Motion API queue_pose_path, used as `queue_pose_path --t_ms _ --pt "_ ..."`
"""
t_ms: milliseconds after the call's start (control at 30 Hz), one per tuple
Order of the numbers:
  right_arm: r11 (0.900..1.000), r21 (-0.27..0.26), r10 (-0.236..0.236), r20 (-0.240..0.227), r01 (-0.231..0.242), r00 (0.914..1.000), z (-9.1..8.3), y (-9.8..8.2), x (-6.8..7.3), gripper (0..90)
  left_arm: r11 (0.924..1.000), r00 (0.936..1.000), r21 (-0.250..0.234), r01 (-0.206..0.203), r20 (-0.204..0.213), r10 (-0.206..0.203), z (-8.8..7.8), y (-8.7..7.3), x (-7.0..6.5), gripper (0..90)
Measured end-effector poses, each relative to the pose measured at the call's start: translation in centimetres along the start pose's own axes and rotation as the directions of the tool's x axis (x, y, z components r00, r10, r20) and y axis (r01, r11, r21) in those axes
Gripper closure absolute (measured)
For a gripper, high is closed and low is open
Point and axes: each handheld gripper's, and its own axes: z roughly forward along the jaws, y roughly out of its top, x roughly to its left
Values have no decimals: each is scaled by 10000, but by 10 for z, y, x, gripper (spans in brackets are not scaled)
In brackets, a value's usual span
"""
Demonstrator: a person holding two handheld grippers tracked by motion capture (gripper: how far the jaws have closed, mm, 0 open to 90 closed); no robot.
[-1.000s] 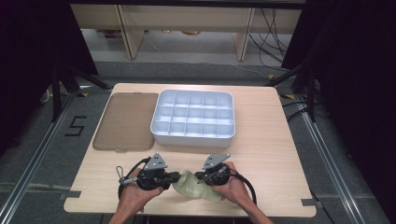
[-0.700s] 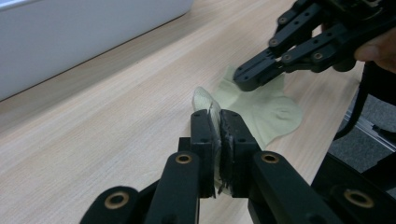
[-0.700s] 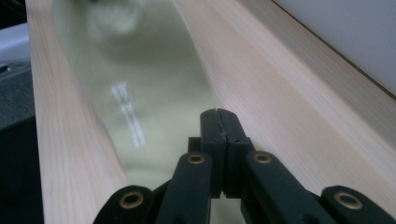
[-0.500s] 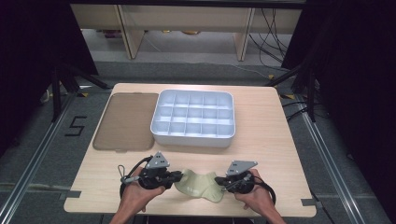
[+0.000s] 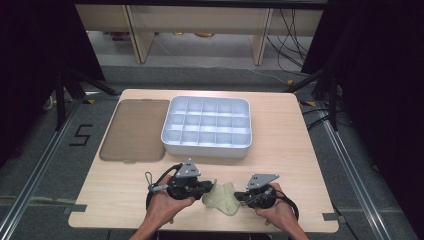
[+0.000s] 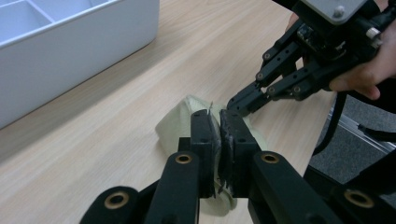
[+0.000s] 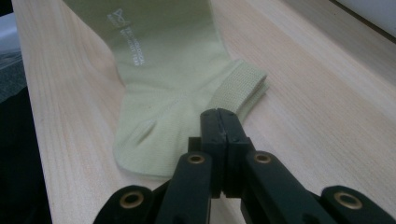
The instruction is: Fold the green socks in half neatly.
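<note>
1. The left gripper [image 6: 218, 122] is clamped on a pale green sock [image 6: 177, 128]; in the left gripper view its two black jaws stand nearly together with a thin fold of the fabric pinched between them.
2. The right gripper [image 7: 219, 122] has its jaws fully pressed together. In the right gripper view the tips sit at the sock's [image 7: 163, 93] ribbed cuff, but whether any fabric is caught between them cannot be told.
3. In the left gripper view the right gripper [image 6: 243, 100] reaches in from the upper right, its closed tips touching the sock just beside the left gripper's jaws.
4. In the high view the left gripper [image 5: 206, 187] and the right gripper [image 5: 240, 196] face each other from either side of the sock [image 5: 222, 198], which lies crumpled on the wooden counter [image 5: 300, 150] near its front edge.
5. Farther back on the counter stands a white divided tray [image 5: 206, 146], well apart from the sock.
6. A flat brown lid [image 5: 135, 130] lies just beside the tray, on its left.
</note>
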Motion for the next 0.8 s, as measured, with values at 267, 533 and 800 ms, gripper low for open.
queue_pose_path --t_ms 267,533,800 --pt "10000 -66 45 -135 -46 9999 0 -1 -2 900 9999 9998 119 -114 165 112 25 7 -4 840" --pt "9998 -154 112 -152 -114 9998 0 -2 -3 900 9990 9993 377 -245 274 235 44 5 -7 840" --pt "9954 -824 482 -95 -488 9988 -15 -2 -11 900 9960 9984 735 -501 297 480 58 2 -10 839"
